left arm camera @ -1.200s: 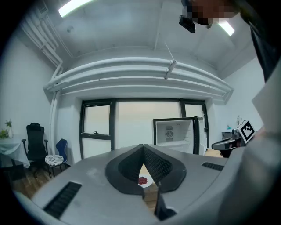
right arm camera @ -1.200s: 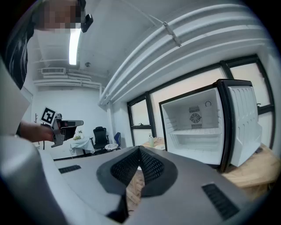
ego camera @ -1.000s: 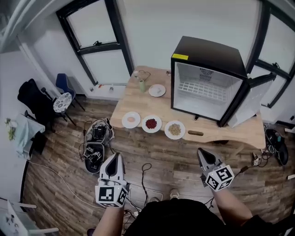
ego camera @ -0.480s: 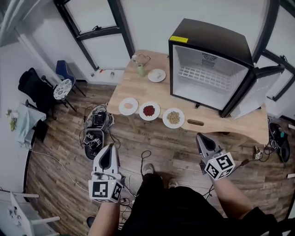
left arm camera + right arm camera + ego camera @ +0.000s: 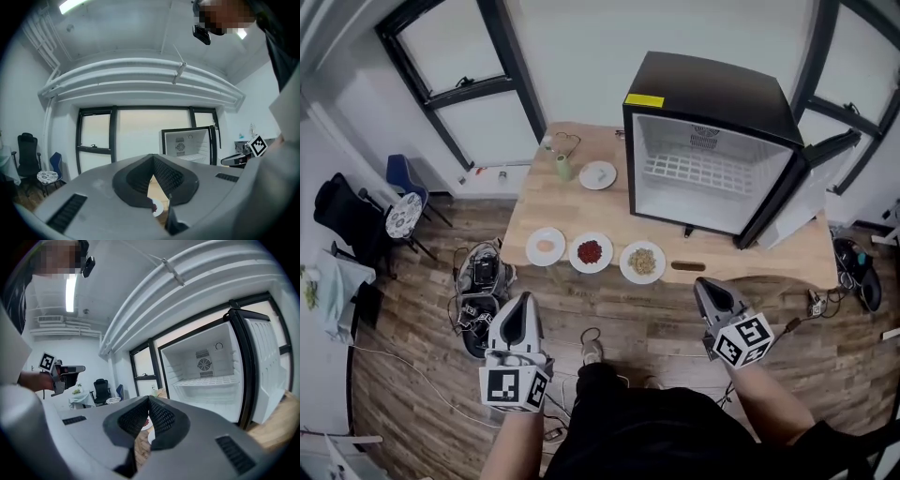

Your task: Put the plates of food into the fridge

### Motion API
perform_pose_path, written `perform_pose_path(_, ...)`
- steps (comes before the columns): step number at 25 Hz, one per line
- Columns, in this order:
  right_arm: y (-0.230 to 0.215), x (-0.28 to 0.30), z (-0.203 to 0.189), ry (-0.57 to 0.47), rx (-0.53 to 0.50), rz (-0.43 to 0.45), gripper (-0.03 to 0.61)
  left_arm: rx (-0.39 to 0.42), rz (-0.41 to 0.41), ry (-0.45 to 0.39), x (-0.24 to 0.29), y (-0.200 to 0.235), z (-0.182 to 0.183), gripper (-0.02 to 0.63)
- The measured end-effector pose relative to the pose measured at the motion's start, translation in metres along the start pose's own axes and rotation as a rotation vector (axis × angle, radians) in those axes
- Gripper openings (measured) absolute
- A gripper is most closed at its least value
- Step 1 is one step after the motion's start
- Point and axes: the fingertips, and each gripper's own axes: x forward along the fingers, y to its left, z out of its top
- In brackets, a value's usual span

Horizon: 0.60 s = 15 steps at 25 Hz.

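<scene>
Two hand-held grippers, the left hand-held gripper [image 5: 525,302] and the right hand-held gripper [image 5: 701,284], each had jaws pressed together on nothing. Ahead of them the bench [image 5: 534,202] carried four plates: a row of three plates [image 5: 591,253] and a fourth plate [image 5: 598,174] farther off, beside one open fridge [image 5: 712,94]. The head view showed all four; the left gripper view caught only a sliver of one.

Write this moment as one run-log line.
left gripper: shut, empty | right gripper: shut, empty | fridge: open, empty | plates: four on table
</scene>
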Motion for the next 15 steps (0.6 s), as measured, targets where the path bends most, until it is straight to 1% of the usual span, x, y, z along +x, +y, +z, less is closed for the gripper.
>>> perform_pose_path(5, 0.004, 0.03, -0.01, 0.024, 0.026, -0.064, 0.021, -0.018, -0.039, 0.02, 0.035, 0.034, -0.015, 0.003)
perform_pose_path(8, 0.01, 0.051, -0.011, 0.034, 0.021, -0.095, 0.021, -0.022, -0.083, 0.04, 0.062, 0.053, -0.025, 0.003)
perform_pose_path(15, 0.012, 0.101, -0.016, 0.048, 0.031, -0.196, 0.021, -0.013, -0.188, 0.026, 0.123, 0.096, -0.031, 0.003)
